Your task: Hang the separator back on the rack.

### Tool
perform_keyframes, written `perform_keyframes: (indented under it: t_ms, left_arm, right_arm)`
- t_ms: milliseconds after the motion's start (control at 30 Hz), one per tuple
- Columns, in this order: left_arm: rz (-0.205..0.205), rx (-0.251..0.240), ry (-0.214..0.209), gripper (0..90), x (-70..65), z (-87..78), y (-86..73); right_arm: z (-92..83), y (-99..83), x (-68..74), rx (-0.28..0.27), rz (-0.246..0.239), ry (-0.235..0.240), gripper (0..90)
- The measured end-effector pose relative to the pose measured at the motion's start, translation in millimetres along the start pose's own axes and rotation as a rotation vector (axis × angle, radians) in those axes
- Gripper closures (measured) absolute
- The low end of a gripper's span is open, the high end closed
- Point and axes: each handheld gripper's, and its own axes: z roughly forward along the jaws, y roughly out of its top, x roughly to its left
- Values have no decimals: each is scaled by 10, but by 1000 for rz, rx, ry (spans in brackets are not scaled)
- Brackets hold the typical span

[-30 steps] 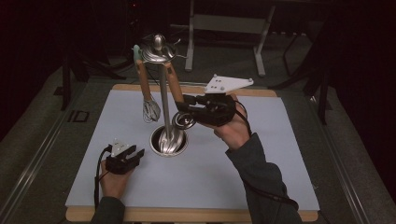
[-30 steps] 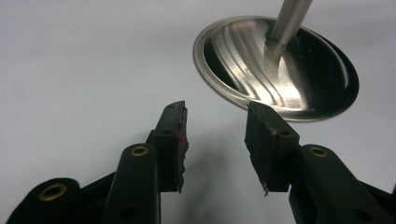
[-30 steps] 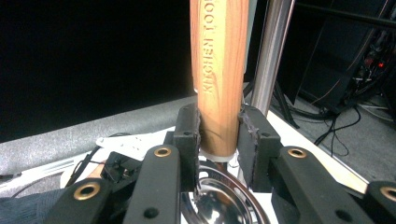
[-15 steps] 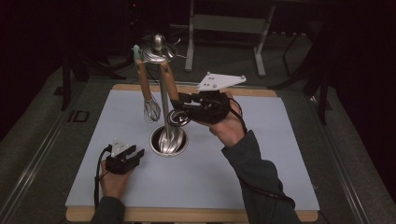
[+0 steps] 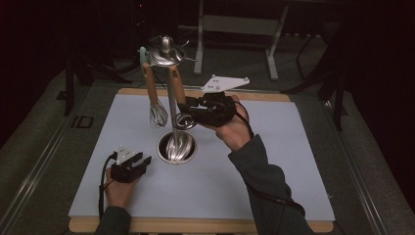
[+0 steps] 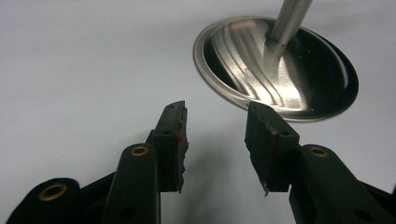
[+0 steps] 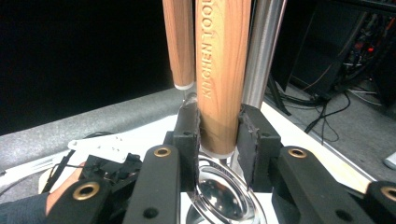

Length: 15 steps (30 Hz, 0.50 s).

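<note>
A metal utensil stand rises from a round base (image 5: 177, 147) on a pole (image 5: 172, 112) to hooks at the top (image 5: 165, 54). Two wooden-handled tools hang from it: a balloon whisk (image 5: 157, 115) at the left and a spiral whisk (image 5: 183, 121) beside the pole. My right gripper (image 5: 188, 105) is shut on the spiral whisk's handle (image 7: 222, 70), with both pads against the wood just above its lower end. The balloon whisk's handle (image 7: 180, 42) hangs behind it. My left gripper (image 5: 142, 159) rests low on the mat, open and with nothing between its jaws (image 6: 215, 126), just short of the base (image 6: 280, 70).
A pale mat (image 5: 274, 161) covers a wooden board with free room to the right and front. Dark floor surrounds it, and a metal frame (image 5: 240, 24) stands beyond the far edge. The pole (image 7: 264, 51) stands close behind the held handle.
My right gripper has shifted slightly left toward the pole, still holding the handle. The left gripper has stayed put.
</note>
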Motion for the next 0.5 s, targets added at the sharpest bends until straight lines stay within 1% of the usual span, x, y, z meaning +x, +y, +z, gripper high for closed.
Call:
perform_keyframes:
  t_ms: [33, 67, 100, 133, 167, 300, 400, 467, 500]
  left_arm:
    - [1, 0, 0, 588, -1, 0, 0]
    - [0, 0, 0, 588, 0, 0, 0]
    - [0, 0, 1, 586, -1, 0, 0]
    - [1, 0, 1, 586, 0, 0, 0]
    - [1, 0, 2, 587, 0, 0, 0]
    - [1, 0, 2, 586, 2, 0, 0]
    - [1, 0, 3, 586, 1, 0, 0]
    - [0, 0, 2, 586, 2, 0, 0]
    - [-2, -2, 2, 586, 0, 0, 0]
  right_arm:
    - [-2, -3, 3, 15, -11, -11, 685]
    - [-2, -3, 3, 15, -11, -11, 685]
    - [-9, -13, 4, 18, -20, -9, 658]
    - [-9, -13, 4, 18, -20, -9, 658]
    - [-15, -40, 7, 22, -30, -7, 646]
    - [-36, -94, -6, 22, -36, -9, 628]
    - [-57, -120, -17, 22, -31, -8, 621]
    - [-86, -148, -33, 30, -32, -10, 612]
    - [-118, -192, -45, 41, -32, -19, 601]
